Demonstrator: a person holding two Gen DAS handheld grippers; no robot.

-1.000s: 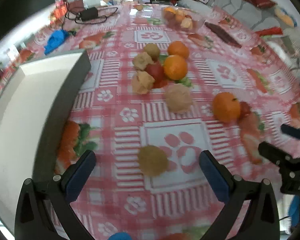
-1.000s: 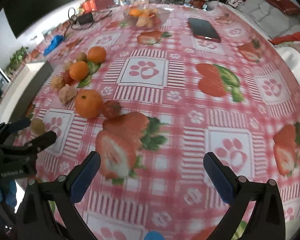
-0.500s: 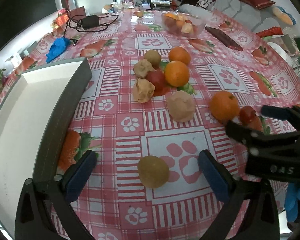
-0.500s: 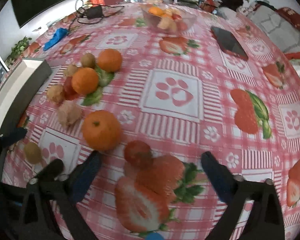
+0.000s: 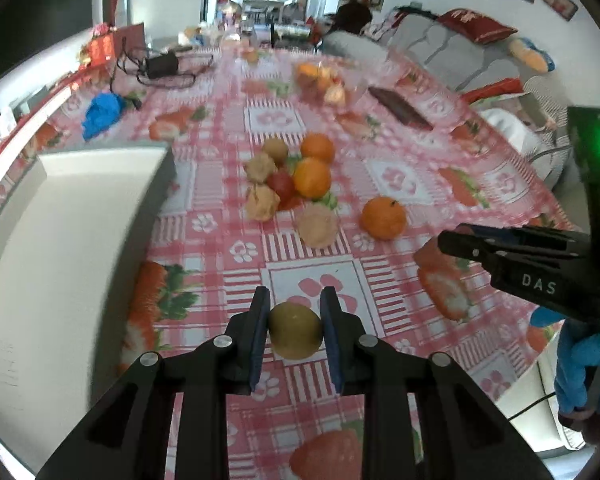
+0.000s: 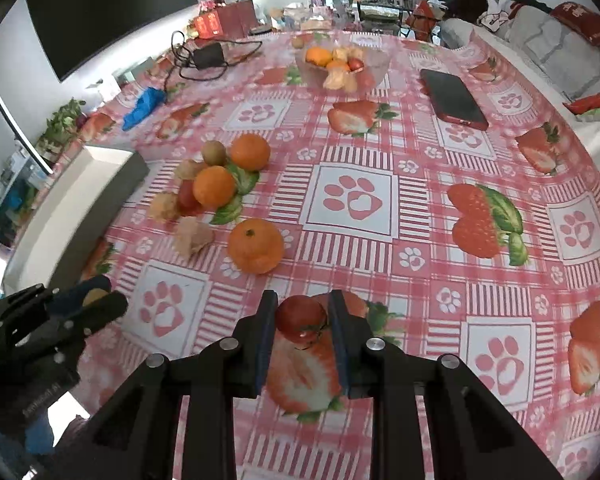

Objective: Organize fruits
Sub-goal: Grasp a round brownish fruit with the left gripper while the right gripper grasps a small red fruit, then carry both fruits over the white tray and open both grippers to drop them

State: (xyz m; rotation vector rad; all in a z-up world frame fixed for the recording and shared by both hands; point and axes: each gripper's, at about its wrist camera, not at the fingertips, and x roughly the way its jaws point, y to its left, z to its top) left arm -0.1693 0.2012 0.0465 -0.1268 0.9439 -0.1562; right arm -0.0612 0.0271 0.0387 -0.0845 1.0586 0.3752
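Note:
My left gripper (image 5: pixel 294 320) is shut on a green-brown kiwi (image 5: pixel 295 335) just above the tablecloth. My right gripper (image 6: pixel 302 316) is shut on a small red tomato (image 6: pixel 300 316). Loose fruit lies ahead: a lone orange (image 5: pixel 383 218) (image 6: pixel 255 245), a cluster with two oranges (image 5: pixel 312 177) (image 6: pixel 214 186), a red fruit (image 5: pixel 281 185), a kiwi (image 6: pixel 214 153) and several tan husked fruits (image 5: pixel 318 226) (image 6: pixel 192 236). The right gripper shows at the right of the left wrist view (image 5: pixel 452 240); the left gripper shows at the left of the right wrist view (image 6: pixel 100 296).
A grey-white tray (image 5: pixel 60 240) (image 6: pixel 72 208) lies at the left. A glass bowl (image 6: pixel 380 66) holding fruit stands at the far side, beside a dark phone (image 6: pixel 452 96). A blue cloth (image 6: pixel 144 106) and a charger with cables (image 6: pixel 208 56) lie far left. The table edge curves at right.
Both grippers went from wide open to shut: the left closed on the kiwi, the right moved forward to the tomato and closed on it.

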